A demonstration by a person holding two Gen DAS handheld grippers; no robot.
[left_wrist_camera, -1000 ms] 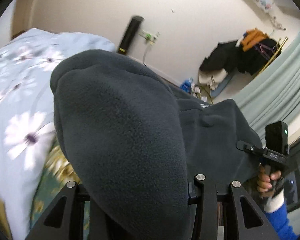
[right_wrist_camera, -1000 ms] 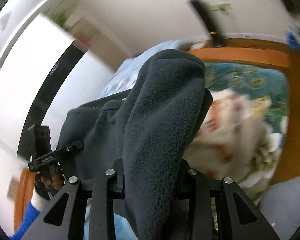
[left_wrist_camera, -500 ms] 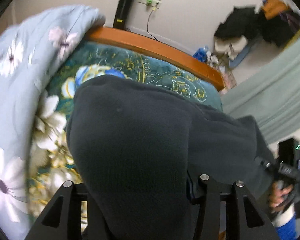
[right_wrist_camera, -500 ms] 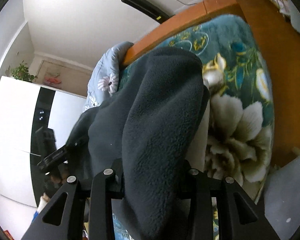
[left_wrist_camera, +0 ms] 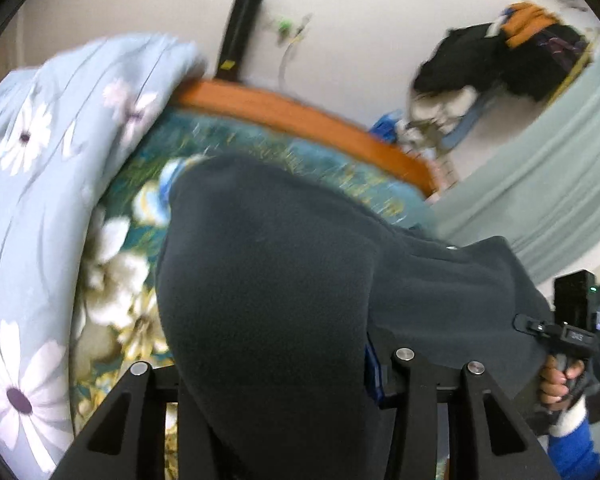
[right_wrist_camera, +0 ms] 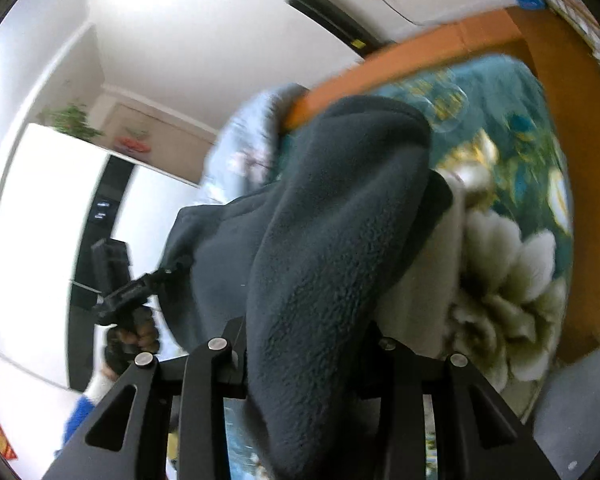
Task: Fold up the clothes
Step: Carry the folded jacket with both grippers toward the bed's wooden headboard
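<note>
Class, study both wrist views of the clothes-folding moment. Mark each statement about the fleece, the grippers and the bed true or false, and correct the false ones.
1. Both grippers hold the dark fleece. True.
2. The fleece is bright red. False: dark grey.
3. The bed cover has a flower print. True.
4. The fleece lies folded flat on the bed. False: it hangs bunched between the left gripper and right gripper.
</note>
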